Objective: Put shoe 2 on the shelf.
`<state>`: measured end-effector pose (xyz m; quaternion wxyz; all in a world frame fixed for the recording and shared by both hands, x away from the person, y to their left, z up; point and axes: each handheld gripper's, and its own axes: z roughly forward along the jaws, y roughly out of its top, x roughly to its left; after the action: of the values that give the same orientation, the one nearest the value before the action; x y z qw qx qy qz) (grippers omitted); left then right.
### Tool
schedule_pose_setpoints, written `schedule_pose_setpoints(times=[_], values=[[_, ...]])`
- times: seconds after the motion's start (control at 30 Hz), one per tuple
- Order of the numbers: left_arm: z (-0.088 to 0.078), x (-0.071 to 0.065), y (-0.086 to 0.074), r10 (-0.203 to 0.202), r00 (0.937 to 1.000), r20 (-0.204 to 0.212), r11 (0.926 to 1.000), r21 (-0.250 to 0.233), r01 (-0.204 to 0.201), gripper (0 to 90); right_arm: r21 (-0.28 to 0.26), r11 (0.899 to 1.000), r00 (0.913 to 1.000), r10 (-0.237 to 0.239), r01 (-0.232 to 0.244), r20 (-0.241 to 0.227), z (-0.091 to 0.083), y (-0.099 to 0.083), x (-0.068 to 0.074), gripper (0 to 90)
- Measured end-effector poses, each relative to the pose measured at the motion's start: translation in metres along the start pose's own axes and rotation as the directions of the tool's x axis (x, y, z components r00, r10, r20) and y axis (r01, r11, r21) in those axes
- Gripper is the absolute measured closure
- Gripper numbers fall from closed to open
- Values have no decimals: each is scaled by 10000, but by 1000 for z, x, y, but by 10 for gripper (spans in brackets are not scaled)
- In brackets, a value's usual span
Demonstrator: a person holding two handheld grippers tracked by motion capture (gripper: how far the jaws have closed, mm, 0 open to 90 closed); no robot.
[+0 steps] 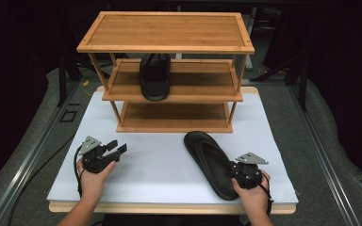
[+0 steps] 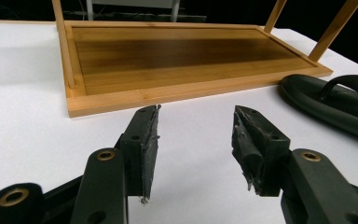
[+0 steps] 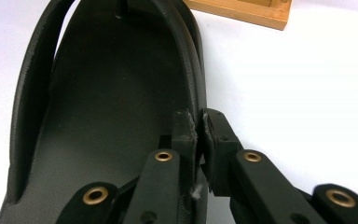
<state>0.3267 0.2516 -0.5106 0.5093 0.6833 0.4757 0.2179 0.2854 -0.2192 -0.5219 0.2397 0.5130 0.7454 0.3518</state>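
**Right tongs pinching the sandal's rim, rack straight ahead**

Starting at my left: my left gripper (image 1: pixel 115 149) sits in front of the three-tier bamboo shoe rack (image 1: pixel 167 46), off its left front corner, jaws spread with nothing between them. In the left gripper view the bare white tabletop (image 2: pixel 23 121) shows between the worn pads (image 2: pixel 150 140), and the rack's bottom shelf lies just beyond.

Moving right, the loose black rubber sandal (image 1: pixel 211 162) lies flat on the table in front of the rack's right half. Its long axis runs from near the bottom shelf's front edge back toward my right hand, slanted, with the rounded end nearest the rack.

My right gripper (image 3: pixel 200 135) is pressed together on the sandal's raised side rim at the end nearest me, one jaw inside the footbed, one outside. So the right hand is the nearer one, and I judge the carry runs forward, along the sandal's length, to the rack.

Count: two black sandals, one already lying on the middle shelf (image 1: pixel 155 77); one rack with three shelves; two grippers.
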Motion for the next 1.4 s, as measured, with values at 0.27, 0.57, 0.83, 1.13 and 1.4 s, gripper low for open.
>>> schedule_pose_setpoints(times=[0.27, 0.57, 0.83, 1.13, 1.4], values=[[0, 1, 0, 11, 10000, -66, 10000, -42, -11, 507, -262, 9996, 9998, -55, 51, -172, -2, 1, 2, 847], [-1, 1, 1, 199, 9997, -172, 9998, -73, -200, 507, -810, 9966, 9996, 162, -179, -213, -10, 4, 1, 848], [-1, 3, 1, 103, 9997, -231, 9999, -101, -105, 494, -1381, 9894, 9987, 400, -442, -325, -17, 5, -1, 847], [-2, 4, 0, 74, 9996, -275, 9999, -143, -78, 489, -1915, 9800, 9980, 480, -550, -408, -30, 9, -1, 847], [-1, 4, 0, 44, 9996, -275, 9999, -159, -49, 489, -2436, 9668, 9969, 694, -766, -381, -41, 12, -5, 847]])
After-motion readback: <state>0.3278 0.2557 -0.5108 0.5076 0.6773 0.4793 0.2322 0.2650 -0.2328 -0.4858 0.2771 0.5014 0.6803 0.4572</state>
